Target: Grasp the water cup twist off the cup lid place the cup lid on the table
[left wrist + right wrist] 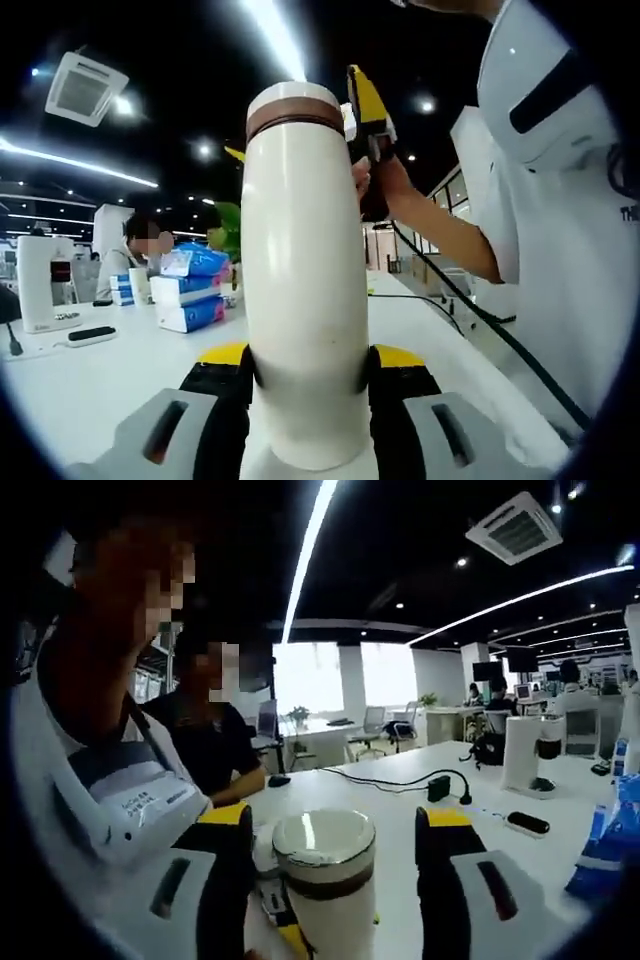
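Note:
A tall white water cup [305, 300] with a brown band under its white lid [293, 98] stands upright between my left gripper's [312, 356] yellow-and-black pads [225, 356], which are shut on its lower body. In the right gripper view I look down on the lid [324, 842] and brown band. My right gripper [335, 820] is open, its jaws standing wide on either side of the lid with a gap on both sides. In the left gripper view the right gripper [368, 108], held by a hand, sits just right of the lid.
The cup is above a white table [100, 385]. Blue tissue packs [190, 290], a white appliance [40, 282] and a black device [90, 335] lie on the far side. A black adapter with cable [438, 787] lies on the table. A person in a white shirt [560, 200] stands close by.

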{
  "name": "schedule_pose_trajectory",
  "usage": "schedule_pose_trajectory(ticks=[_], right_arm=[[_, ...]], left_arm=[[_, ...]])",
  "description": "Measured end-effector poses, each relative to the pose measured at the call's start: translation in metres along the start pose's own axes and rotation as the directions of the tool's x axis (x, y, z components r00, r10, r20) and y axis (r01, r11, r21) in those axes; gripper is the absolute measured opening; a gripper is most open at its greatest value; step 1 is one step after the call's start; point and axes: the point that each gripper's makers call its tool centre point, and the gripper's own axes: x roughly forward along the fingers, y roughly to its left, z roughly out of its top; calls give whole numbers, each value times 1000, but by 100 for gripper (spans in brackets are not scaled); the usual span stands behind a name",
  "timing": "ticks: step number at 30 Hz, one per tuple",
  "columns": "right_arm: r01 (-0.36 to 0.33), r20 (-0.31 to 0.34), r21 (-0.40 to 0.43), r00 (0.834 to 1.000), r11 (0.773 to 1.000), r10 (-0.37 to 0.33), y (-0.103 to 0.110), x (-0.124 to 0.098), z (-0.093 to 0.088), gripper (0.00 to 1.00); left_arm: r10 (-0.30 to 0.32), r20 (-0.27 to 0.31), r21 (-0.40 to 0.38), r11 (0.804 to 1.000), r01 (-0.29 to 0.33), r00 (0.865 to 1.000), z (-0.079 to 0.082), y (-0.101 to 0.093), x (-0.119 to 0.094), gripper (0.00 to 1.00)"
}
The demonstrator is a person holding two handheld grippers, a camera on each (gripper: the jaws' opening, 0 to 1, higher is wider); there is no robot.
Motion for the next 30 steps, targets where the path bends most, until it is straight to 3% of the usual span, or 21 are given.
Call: schedule_pose_trajectory(ticks=[2,3,4,9,12,13,16,18,20,22,24,30], right_arm=[[57,-15,47,998,997,-57,3,-5,1,70],[48,-6,41,999,998,-47,10,-7,3,70],[97,-7,33,995,995,-96,11,-10,3,70],[208,55,53,976,977,-211,32,-18,10,79],[300,70,33,951,953,-302,39,-23,8,79],[326,49,17,944,945,-326,43,-26,2,79],[415,42,-33,909,909,-414,48,-34,-4,79],[460,76,11,885,888,-460,51,-37,-6,79],[460,71,13,885,888,-460,56,-35,-12,78],[501,72,6,863,865,-500,53,-35,-18,77],[521,77,4,851,854,-520,48,-33,-18,75],[542,67,0,838,840,-541,18,-13,-12,71]], left_arm=[[1,0,0,1000,-1,1000,0,0,0,47],[1,0,2,1000,-1,1000,0,-1,0,47],[2,-1,2,1000,-2,1000,0,-1,0,47],[7,-4,10,1000,-7,1000,0,-1,0,47],[8,-6,15,1000,-8,1000,-1,-1,0,47],[8,-5,16,1000,-8,1000,-1,-1,0,47],[12,-7,27,1000,-12,1000,-1,0,0,47],[15,-9,35,999,-15,1000,-1,0,0,47],[14,-9,33,999,-14,1000,0,1,0,47],[16,-9,30,999,-15,1000,0,1,0,47],[15,-9,32,999,-15,1000,0,1,0,47],[17,-10,27,999,-17,1000,2,3,-1,47]])
